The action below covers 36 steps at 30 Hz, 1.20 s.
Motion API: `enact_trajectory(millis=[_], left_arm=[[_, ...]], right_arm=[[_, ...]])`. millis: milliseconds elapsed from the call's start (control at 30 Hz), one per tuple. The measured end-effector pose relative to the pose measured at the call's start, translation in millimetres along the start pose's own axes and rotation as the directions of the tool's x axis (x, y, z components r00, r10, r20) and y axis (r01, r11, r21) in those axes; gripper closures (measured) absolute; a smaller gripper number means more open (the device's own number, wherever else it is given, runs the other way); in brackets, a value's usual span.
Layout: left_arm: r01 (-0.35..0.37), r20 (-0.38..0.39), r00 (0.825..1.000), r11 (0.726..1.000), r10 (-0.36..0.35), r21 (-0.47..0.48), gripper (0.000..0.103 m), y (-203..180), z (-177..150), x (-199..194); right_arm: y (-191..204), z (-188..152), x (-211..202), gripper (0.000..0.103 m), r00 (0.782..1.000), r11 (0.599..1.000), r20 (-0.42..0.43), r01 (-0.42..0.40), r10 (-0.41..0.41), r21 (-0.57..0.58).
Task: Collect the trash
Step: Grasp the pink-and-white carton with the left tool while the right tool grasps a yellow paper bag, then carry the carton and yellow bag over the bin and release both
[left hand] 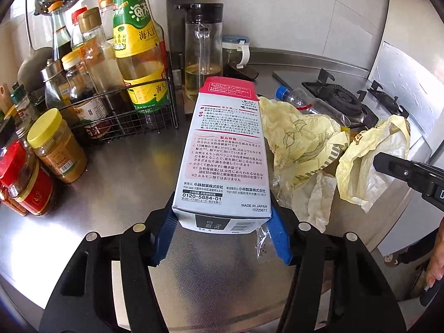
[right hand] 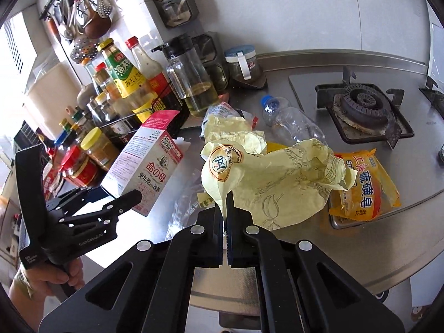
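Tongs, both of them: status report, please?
Left tongs clamp carton. Right tongs shut on yellow wrapper. Empty bottle, soap packet still on counter.

At nine o'clock in the left view, the jars [left hand: 16,177] run off the edge. The box [left hand: 222,149] hides part of the wrapper [left hand: 299,141]. At three o'clock, the right gripper [left hand: 410,177] is cut off.

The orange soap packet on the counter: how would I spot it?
Find the gas burner on the steel counter. In front of it lies the orange soap packet, beside crumpled pale yellow paper. It alone is bright orange with big blue characters.
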State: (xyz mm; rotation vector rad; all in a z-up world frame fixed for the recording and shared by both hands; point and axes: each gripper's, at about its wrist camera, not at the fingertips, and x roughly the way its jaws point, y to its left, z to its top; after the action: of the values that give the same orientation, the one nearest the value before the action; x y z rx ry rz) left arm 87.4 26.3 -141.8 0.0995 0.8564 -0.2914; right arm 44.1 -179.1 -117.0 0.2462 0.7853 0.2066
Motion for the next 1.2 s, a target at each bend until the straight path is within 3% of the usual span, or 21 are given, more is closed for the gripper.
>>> enact_trajectory(millis=[333, 633, 867, 1200], left_arm=[[-0.099, 0.080, 0.992, 0.994, 0.103, -0.048, 0.047, 2, 6, -60], [-0.186, 0.129, 0.972, 0.977, 0.198, -0.102, 0.047, -7, -3, -122], [-0.236, 0.118, 0.960, 0.958, 0.256, -0.161, 0.047, -19, -35, -156], [-0.320, 0.022, 0.941, 0.910, 0.337, -0.262, 0.046, -33, -107, -187]], right_arm=[[23, 19, -38, 0.100, 0.993, 0.995, 0.093, -0.065, 0.073, -0.080], [49, 15, -76, 0.100, 0.976, 0.971, 0.123, -0.156, 0.179, -0.181], [61, -8, -97, 0.100, 0.956, 0.931, 0.065, -0.261, 0.286, -0.257], [64, -63, -120, 0.100, 0.909, 0.839, -0.120, -0.415, 0.400, -0.352]])
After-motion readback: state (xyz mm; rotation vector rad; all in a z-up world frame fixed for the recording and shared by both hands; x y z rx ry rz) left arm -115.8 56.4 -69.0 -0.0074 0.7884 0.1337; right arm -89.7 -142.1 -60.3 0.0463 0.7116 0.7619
